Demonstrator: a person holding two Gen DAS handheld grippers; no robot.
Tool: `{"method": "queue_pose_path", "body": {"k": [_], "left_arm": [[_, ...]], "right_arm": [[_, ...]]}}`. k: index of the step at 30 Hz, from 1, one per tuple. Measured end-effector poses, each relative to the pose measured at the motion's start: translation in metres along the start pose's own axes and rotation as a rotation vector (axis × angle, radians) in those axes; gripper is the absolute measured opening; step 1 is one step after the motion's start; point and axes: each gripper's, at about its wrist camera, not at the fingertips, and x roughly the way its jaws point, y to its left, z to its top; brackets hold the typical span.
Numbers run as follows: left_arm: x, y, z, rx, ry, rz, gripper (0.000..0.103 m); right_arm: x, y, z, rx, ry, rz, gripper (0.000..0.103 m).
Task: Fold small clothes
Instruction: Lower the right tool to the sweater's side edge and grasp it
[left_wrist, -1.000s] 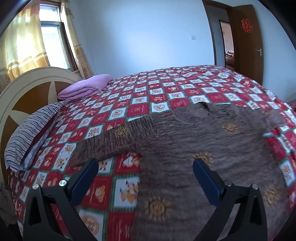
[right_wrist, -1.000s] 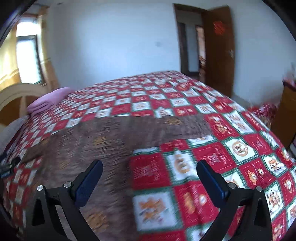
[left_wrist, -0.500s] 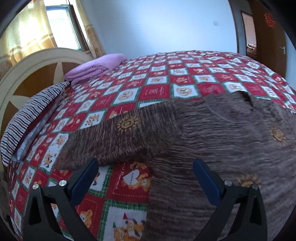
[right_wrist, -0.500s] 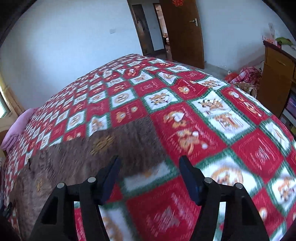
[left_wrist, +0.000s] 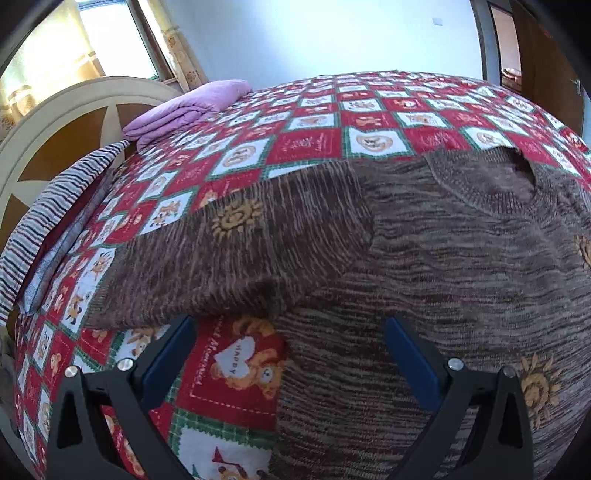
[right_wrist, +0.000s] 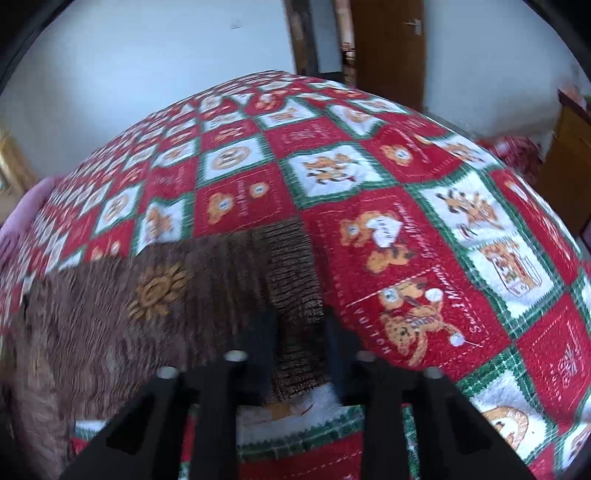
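The brown knitted sweater (left_wrist: 424, 258) with sun motifs lies spread flat on the bed, its neck opening turned toward the far side and its body reaching toward the near edge of the red, white and green checked bedspread (left_wrist: 332, 140). One sleeve (left_wrist: 221, 258) stretches out toward the headboard side; the other sleeve's ribbed cuff (right_wrist: 295, 295) points toward the side of the bed nearest the door.

The right gripper (right_wrist: 299, 354) has just been closing, and its jaws now stand narrow with that cuff between them; the blur makes it hard to say how firmly the pads bite, but it reads as a grip on the cuff. The left gripper (left_wrist: 288, 354) hangs wide open, low over the sweater's side edge just below the armpit of the other sleeve, with nothing pressed between its blue pads.

The step in hand looks like the opening one: securing the sleeves before folding them inward. The next move probably calls for the left gripper to close on its sleeve or side edge, and for the right to lift the cuff just clear and carry it across the body without dragging the whole garment.

A folded lilac blanket (left_wrist: 184, 107) and a striped pillow (left_wrist: 48, 214) lie near the headboard (left_wrist: 55, 122), well apart from the work.
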Motion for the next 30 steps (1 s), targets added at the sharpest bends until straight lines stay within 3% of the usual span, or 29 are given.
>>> {"method": "queue_pose_path", "body": {"k": [9, 15, 24, 30], "left_arm": [[0.006, 0.009, -0.002, -0.042, 0.017, -0.06, 0.103], [0.008, 0.016, -0.003, -0.088, 0.026, -0.107, 0.103], [0.011, 0.023, -0.006, -0.124, 0.039, -0.173, 0.103], [0.012, 0.025, -0.007, -0.133, 0.036, -0.187, 0.103]], "right_arm": [[-0.055, 0.039, 0.028, -0.068, -0.083, -0.031, 0.006], [-0.1, 0.101, 0.046, -0.182, -0.171, -0.034, 0.006], [-0.141, 0.226, 0.032, -0.407, -0.232, 0.055, 0.006], [-0.129, 0.329, -0.01, -0.601, -0.229, 0.127, 0.006]]}}
